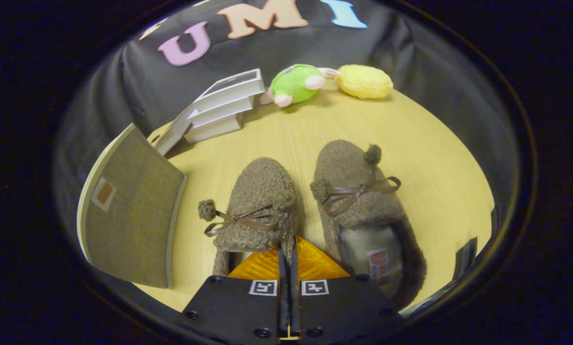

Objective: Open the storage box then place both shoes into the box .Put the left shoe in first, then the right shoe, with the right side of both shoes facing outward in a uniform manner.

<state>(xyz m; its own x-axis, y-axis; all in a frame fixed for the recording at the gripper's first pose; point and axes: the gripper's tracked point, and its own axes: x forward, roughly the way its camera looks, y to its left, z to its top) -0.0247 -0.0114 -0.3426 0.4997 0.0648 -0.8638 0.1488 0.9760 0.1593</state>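
Two brown fuzzy slippers with ribbon bows and pompoms lie side by side on the wooden table, toes pointing away from me. My gripper is shut, its fingers pressed together on the inner rim of the left shoe at its opening. The right shoe lies just right of the fingers, apart from them, its insole showing. The grey fabric storage box stands left of the left shoe, showing a flat grey panel with a small label. Its inside is hidden from me.
A stack of books lies beyond the box near the booth wall. A green plush toy and a yellow plush toy rest at the table's far edge. Bare tabletop stretches right of the right shoe.
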